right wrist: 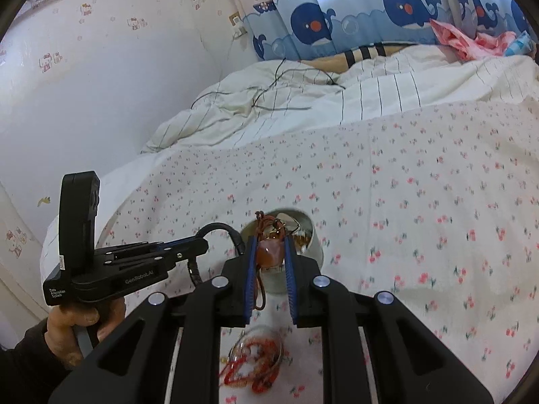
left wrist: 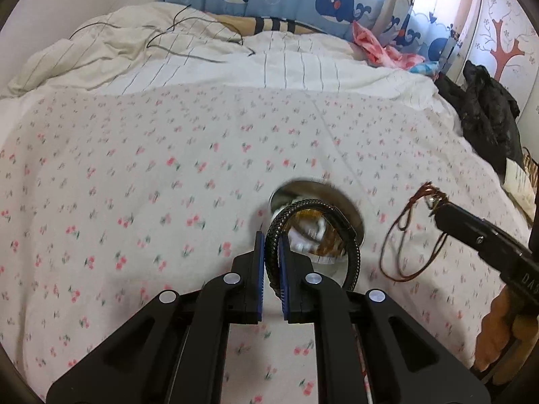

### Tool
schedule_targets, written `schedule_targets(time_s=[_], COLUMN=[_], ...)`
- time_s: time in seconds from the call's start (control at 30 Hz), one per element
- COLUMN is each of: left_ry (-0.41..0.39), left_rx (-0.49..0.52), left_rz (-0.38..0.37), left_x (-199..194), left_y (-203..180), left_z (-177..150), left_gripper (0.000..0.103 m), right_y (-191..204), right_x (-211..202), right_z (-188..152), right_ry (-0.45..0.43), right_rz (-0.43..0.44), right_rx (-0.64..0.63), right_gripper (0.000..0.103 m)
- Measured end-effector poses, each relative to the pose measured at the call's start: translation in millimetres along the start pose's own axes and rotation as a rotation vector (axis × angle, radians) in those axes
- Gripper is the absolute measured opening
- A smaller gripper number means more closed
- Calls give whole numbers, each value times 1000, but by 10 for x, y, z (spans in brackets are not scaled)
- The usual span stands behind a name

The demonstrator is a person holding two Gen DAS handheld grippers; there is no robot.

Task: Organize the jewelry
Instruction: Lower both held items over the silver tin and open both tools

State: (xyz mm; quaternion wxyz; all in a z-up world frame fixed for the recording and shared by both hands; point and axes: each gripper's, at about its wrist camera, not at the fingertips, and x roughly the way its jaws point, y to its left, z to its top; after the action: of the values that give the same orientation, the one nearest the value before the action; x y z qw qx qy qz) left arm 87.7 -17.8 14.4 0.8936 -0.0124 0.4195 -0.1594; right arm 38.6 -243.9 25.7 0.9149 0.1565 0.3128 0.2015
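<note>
Now both tools carry jewelry above the metal tin (left wrist: 350,212) on the bed (left wrist: 168,168).
Left tool (left wrist: 271,262) is clamped on a black braided bracelet (left wrist: 352,262), its loop standing upright on edge and arching right over the tin; right tool (right wrist: 269,256) is clamped on an amber pendant (right wrist: 267,252), long axis along the fingers, its brown cord (left wrist: 401,235) hanging down in loops. Likely best: centre each piece over the tin's mouth, lower until the cord pools inside, then release. Red beads (right wrist: 252,367) lie on the bedsheet nearby.

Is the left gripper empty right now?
No, the left gripper is shut on a black braided bracelet, whose loop stands up in front of the round tin.
</note>
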Motion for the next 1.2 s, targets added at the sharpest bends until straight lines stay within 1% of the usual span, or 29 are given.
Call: schedule_targets(time_s=[0.13,0.23,0.33,0.5,0.6,0.7,0.77,0.83,0.9,0.93,1.03,1.07,1.1,1.13,1.17,1.2], left_ry=[-3,12,22,41,90,143,152,125,99,85,73,70,66,63,65,72], left_rx=[-13,-28,-25,-9,3,2,-19,-36,-55,-71,-99,-108,-113,-118,-124,-128], left_rz=[-28,-42,-40,-34,0,3,-17,-14,-8,-1,14,25,41,56,63,68], left_x=[70,165,257,511,698,803,794,679,532,445,260,171,110,62,41,31], left_y=[-26,-21,-55,-182,-222,-194,-153,-96,-8,49,183,250,302,347,383,417], left_z=[113,156,184,339,381,340,344,373,376,366,311,247,186,123,75,5], left_gripper=[7,7,7,7,8,9,10,16,34,37,39,41,47,49,52,52], right_y=[-55,-104,-140,-216,-259,-268,-261,-231,-196,-173,-112,-91,-59,-38,-9,20], right_x=[62,66,65,22,37,100,155,235,312,363,483,528,594,637,699,764], right_z=[160,172,166,181,191,211,223,220,198,184,165,168,175,172,171,165], right_ry=[-39,-44,-45,-63,-63,-54,-46,-29,-10,3,27,33,41,48,59,73], right_rz=[5,-2,-9,-24,-32,-25,-22,-15,-8,-2,13,19,25,27,22,13], right_rx=[19,38,55,79,89,97,97,89,78,74,66,63,58,53,43,31], right_gripper=[17,17,17,17,17,17,17,17,17,17,17,17,17,17,17,17])
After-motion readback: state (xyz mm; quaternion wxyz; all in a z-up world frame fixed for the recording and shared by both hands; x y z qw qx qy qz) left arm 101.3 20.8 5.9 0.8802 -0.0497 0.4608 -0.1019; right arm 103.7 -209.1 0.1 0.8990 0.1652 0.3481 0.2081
